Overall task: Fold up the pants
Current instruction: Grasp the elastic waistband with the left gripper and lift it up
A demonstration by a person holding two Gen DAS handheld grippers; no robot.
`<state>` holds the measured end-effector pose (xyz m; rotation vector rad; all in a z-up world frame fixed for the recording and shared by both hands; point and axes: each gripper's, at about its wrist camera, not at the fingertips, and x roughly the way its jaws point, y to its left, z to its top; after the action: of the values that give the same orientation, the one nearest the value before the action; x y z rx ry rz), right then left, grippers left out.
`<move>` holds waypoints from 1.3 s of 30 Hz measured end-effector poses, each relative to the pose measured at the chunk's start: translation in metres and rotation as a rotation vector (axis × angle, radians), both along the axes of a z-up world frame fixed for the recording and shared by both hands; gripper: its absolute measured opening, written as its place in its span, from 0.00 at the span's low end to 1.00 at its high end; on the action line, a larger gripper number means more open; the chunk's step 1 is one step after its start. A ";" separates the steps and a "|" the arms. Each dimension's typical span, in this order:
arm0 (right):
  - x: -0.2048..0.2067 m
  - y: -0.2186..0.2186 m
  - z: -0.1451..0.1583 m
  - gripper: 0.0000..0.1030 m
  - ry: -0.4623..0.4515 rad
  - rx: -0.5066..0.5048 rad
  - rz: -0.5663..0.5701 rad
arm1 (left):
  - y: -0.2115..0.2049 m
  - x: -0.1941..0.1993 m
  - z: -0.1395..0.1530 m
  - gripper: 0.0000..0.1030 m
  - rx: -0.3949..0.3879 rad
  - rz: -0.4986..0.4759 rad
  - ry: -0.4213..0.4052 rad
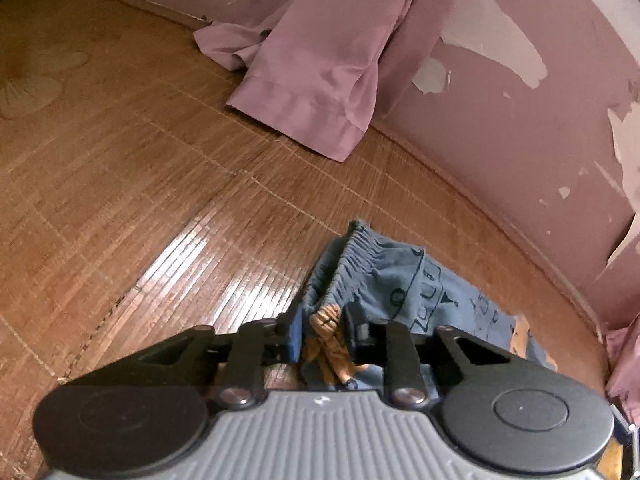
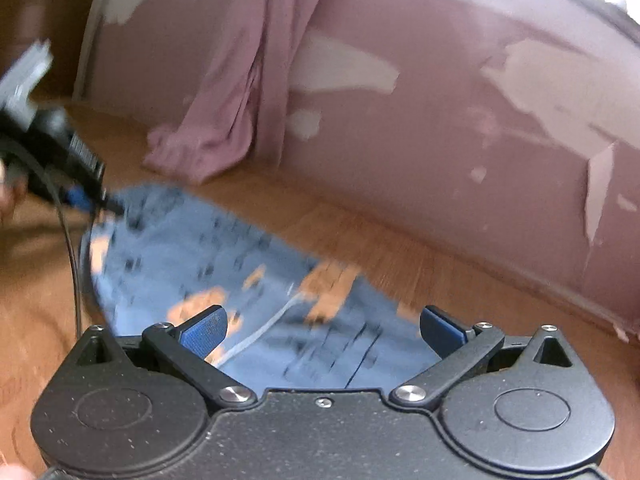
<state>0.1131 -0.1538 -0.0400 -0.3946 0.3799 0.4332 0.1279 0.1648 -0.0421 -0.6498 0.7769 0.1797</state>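
Blue printed pants [image 2: 224, 264] are spread on a woven bamboo mat [image 1: 160, 200], with a peeling mauve wall [image 1: 500, 140] beyond them.

Left tongs [image 1: 322, 330]: closed on the gathered elastic waistband [image 1: 360, 256], with orange fabric bunched between the pads. From this grip the garment runs away to the right of the waistband, toward the wall.

Right tongs [image 2: 320, 328]: spread wide, holding nothing, hovering low over the pants. The picture is motion-blurred, so contact with the cloth cannot be judged. Seen from here, the long axis of the pants runs from the waistband at upper left down to the end under the right tongs.

The right tongs are judged nearer the free end, the end opposite the waistband. A white cord [image 2: 260, 332] lies on the cloth between the fingers.

A mauve curtain [image 1: 320, 60] hangs to the mat, well apart from the waistband on its far side.
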 end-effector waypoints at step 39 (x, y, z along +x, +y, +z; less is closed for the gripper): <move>0.017 -0.208 0.035 0.99 0.041 0.160 -0.265 | -0.367 0.014 0.097 0.17 0.519 -0.789 -0.259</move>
<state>0.1302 -0.3615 -0.0052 -0.1759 0.4281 0.2111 0.1418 -0.2025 0.0546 0.1496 0.6478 -0.4103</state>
